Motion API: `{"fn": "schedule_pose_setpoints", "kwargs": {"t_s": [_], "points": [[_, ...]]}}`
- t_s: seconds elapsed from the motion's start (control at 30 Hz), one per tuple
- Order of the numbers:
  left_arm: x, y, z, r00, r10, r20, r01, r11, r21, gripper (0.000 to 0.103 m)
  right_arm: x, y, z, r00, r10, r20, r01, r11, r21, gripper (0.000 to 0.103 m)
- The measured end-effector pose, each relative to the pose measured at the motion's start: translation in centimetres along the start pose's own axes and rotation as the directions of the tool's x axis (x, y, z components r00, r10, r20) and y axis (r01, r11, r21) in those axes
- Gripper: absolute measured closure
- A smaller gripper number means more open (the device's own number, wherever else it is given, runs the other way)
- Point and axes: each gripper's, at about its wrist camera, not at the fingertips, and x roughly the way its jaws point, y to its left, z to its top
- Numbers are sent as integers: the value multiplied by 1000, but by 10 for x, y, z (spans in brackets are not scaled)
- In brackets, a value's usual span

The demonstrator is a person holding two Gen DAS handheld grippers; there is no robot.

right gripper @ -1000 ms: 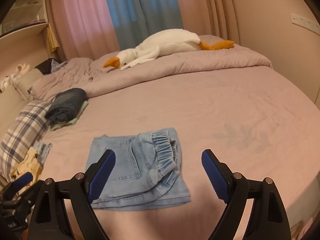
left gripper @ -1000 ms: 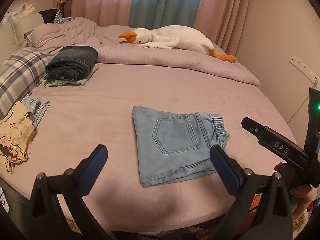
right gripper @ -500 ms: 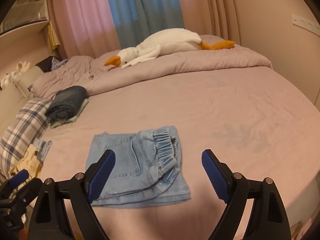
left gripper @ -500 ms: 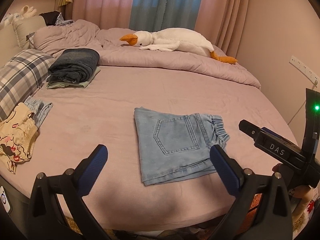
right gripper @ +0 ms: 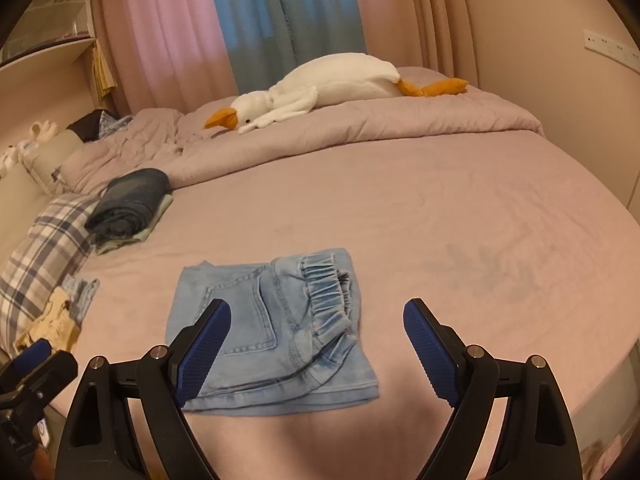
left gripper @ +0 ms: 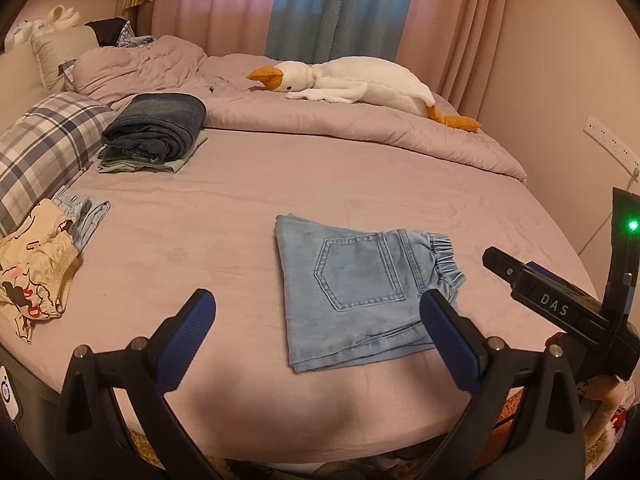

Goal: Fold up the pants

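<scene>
One wide pink bed (left gripper: pixel 360 184) carries folded denim pants (left gripper: pixel 360 288) near its front edge. Both hand-held grippers, left (left gripper: pixel 316 340) and right (right gripper: pixel 316 354), hover released; pressing layers flat would likely tidy the fold.

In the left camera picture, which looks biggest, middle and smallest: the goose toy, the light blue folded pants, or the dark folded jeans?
1. Light blue pants, but they lie nearest the camera, which enlarges them.
2. Goose toy: long, yet farthest away, so possibly bigger really.
3. Dark jeans: clearly smallest.
</scene>
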Motion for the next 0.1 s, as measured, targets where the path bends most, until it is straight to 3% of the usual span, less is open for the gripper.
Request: {"fn": "schedule_pose_setpoints", "kwargs": {"t_s": [0.1], "points": [[0,0,0,1000,3,0,-3,1000,1,1,2,1,-1,1000,-2,-4,2,1000,-3,15]]}}
